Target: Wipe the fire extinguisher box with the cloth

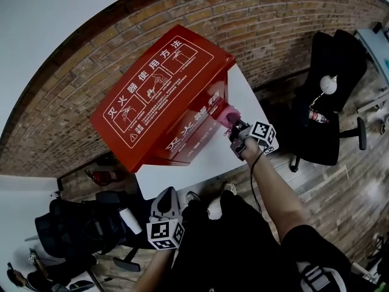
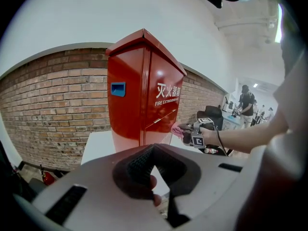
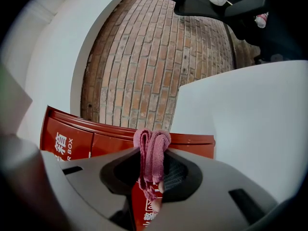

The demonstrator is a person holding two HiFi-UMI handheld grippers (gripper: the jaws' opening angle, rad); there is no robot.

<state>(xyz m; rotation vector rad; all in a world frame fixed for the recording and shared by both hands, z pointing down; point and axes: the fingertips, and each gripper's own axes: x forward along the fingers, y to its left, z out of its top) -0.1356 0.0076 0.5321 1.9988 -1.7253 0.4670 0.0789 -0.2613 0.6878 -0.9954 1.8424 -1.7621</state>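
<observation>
**Clerk:** Start with the surroundings.

**Inspector:** A brick wall [image 1: 273, 23] runs behind the fire extinguisher box [image 1: 159, 96]. The box is red with a sloped lid that carries white instruction panels. It stands upright on a white table [image 1: 209, 154], which reaches out in front of the box and to its right in the head view. A black office chair [image 1: 325, 96] stands well to the right of the box, off the table.

**Clerk:** And the grippers?

**Inspector:** The right gripper [image 1: 234, 128] is at the lower right corner of the box's lettered front. Its jaws are clamped on a folded pink cloth [image 1: 227, 115]. In the right gripper view the fold sticks up between the jaws and a loose end hangs below them. The left gripper [image 1: 166, 198] is held low in front of the box, well clear of it and pointing toward it. Its jaws are together with nothing between them.

**Clerk:** Where is the cloth in relation to the box?

**Inspector:** It is against the lower right edge of the front face, and it appears to touch the red panel there. The left gripper view shows it at the same corner, just below the white lettering.
</observation>
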